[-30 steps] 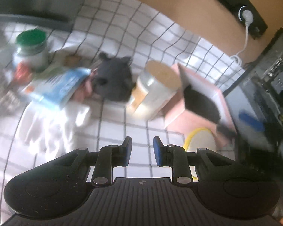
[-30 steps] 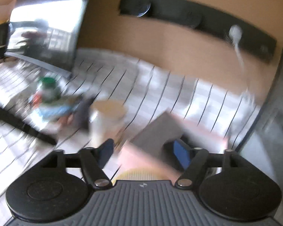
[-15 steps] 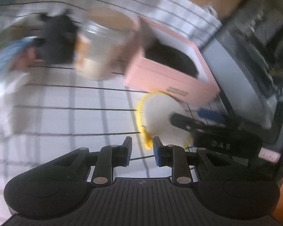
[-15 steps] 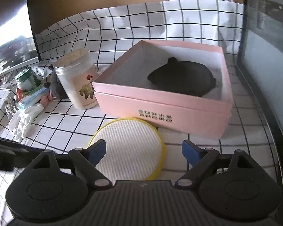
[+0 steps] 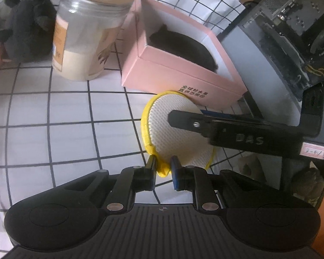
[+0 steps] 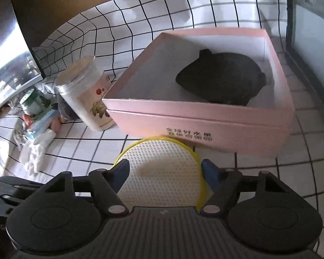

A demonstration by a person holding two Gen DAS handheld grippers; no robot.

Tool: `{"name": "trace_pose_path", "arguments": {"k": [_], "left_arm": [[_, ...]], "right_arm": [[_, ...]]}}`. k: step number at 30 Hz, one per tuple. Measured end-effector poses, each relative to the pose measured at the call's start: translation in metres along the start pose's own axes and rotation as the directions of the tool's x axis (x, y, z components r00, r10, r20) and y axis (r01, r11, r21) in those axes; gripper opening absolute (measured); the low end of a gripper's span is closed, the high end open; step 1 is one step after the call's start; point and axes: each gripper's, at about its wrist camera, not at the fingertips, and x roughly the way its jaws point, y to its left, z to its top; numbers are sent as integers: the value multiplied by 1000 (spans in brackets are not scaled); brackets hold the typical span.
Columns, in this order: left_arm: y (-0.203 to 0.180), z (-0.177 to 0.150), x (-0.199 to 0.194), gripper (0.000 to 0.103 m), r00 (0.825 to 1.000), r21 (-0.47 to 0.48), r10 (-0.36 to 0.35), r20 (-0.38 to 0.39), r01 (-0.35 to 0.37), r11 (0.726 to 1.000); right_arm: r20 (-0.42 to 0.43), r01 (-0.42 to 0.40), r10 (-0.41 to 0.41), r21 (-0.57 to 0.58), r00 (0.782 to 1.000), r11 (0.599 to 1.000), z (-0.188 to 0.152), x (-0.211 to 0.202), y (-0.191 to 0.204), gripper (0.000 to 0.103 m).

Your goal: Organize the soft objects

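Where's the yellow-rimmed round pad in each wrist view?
Left wrist: yellow-rimmed pad low centre-right, its yellow tab between the closing left hand-held gripper fingers.
Right wrist: pad bottom centre, between the right hand-held gripper fingers.
Shared landmark: pink box just behind it.

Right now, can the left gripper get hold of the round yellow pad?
Probably yes. The left gripper has the yellow pad's edge between its closing jaws, nothing blocks it, and the right gripper straddles the same pad.
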Motion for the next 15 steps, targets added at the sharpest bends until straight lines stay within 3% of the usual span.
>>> {"name": "trace_pose_path", "arguments": {"k": [4, 8, 15], "left_arm": [[8, 0, -5, 17, 1000, -43, -18, 5, 19, 999], [9, -4, -8, 17, 999, -56, -41, 6, 41, 998], [4, -9, -23, 16, 992, -65, -123, 40, 126, 990]], "right_arm": [[-29, -58, 60, 69, 998, 996, 0, -13, -5, 71], [-7, -100, 101, 61, 995, 993, -1, -37, 1, 71], [29, -88, 86, 49, 996, 995, -2, -64, 5, 71]]}}
